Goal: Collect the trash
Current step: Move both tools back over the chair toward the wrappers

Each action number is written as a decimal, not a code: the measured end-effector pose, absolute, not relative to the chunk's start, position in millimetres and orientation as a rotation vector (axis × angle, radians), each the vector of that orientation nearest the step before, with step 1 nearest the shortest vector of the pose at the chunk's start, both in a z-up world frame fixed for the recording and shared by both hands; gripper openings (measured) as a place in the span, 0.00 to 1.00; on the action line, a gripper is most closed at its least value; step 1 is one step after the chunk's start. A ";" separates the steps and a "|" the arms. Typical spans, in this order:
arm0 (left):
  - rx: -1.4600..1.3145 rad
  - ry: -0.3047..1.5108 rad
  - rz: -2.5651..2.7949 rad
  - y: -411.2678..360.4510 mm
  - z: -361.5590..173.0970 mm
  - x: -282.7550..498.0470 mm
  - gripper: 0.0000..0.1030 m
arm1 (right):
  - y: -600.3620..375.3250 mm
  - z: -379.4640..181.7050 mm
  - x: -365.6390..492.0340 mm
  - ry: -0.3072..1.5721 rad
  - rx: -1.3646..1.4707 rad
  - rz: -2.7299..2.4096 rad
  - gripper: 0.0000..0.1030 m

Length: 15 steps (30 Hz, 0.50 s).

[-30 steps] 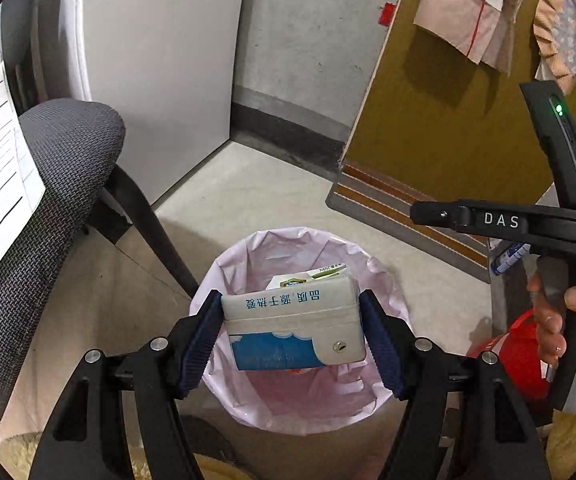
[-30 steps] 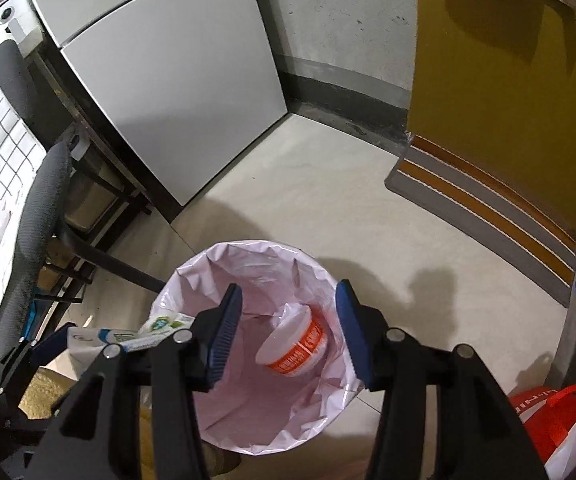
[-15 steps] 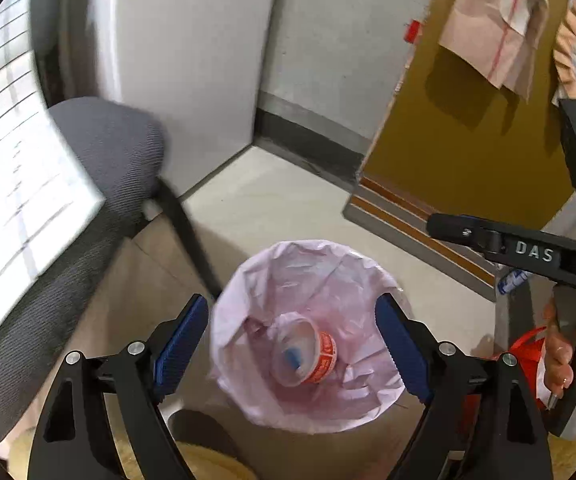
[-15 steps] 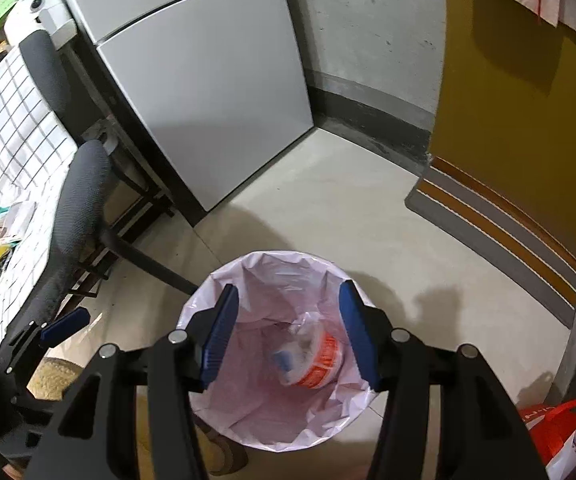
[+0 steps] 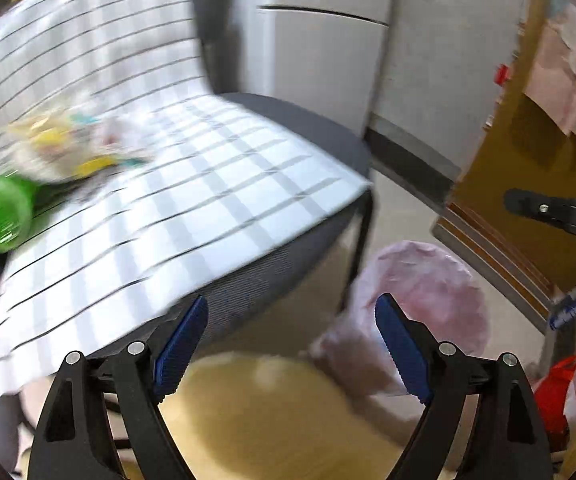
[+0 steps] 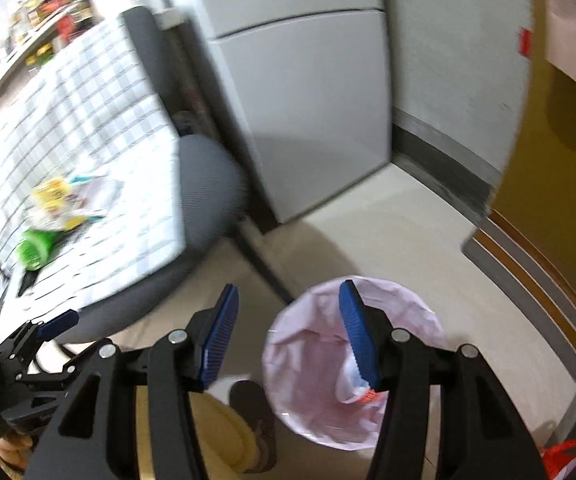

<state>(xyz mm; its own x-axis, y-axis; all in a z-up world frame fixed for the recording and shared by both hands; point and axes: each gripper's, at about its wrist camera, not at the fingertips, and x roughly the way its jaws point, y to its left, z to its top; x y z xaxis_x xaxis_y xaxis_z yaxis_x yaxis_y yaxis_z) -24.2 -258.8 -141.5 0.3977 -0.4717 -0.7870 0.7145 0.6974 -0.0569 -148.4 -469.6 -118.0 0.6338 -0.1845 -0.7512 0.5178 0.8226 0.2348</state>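
1. Two grippers are empty. The left gripper [image 5: 291, 344] has its fingers wide apart with nothing between them; the right gripper [image 6: 288, 336] has its fingers partly apart, also with nothing between them.
2. Step in hand, as judged: the transit from the bin toward the next piece of trash. The pink-lined bin [image 6: 316, 360] lies just beyond and below the right gripper's right finger; a crumpled item with red print [image 6: 362, 392] lies inside it.
3. Remaining trash sits on the checked tablecloth [image 5: 208, 208], well beyond and to the left of the left gripper's fingers: a green bottle [image 5: 4, 214] lying on its side and, touching or just beside it, a heap of wrappers [image 5: 64, 152]. Blur hides the detail.
4. The next move calls for carrying one gripper over the grey chair [image 6: 204, 196] to the table, centring the open fingers on a single item, then closing.
5. Legible writing: only the letters "DA" on the right gripper's body, seen in the left wrist view. All other labels are unreadable.
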 end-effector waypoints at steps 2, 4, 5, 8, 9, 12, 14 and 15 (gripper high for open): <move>0.282 0.886 -0.720 -236.8 -136.8 -17.1 0.83 | -450.4 -109.4 -135.7 0.787 0.430 -0.356 0.51; 0.251 0.894 -0.667 -215.2 -131.9 -8.7 0.83 | -433.4 -103.3 -121.8 0.795 0.418 -0.296 0.51; 0.233 0.894 -0.635 -201.4 -129.1 -3.6 0.83 | -422.4 -100.1 -111.6 0.798 0.404 -0.256 0.52; 0.196 0.882 -0.538 -164.9 -122.5 8.4 0.83 | -392.4 -90.0 -83.1 0.803 0.345 -0.174 0.53; 0.180 0.880 -0.511 -155.9 -119.8 12.6 0.83 | -383.1 -88.0 -74.9 0.804 0.327 -0.155 0.53; 0.143 0.868 -0.417 -121.5 -115.3 26.3 0.83 | -352.5 -85.3 -41.7 0.816 0.246 -0.101 0.54; 0.131 0.859 -0.354 -101.5 -113.9 35.5 0.83 | -336.2 -87.4 -17.5 0.824 0.202 -0.069 0.54; 0.122 0.858 -0.335 -92.6 -112.3 38.7 0.83 | -330.8 -89.1 -10.0 0.828 0.190 -0.057 0.54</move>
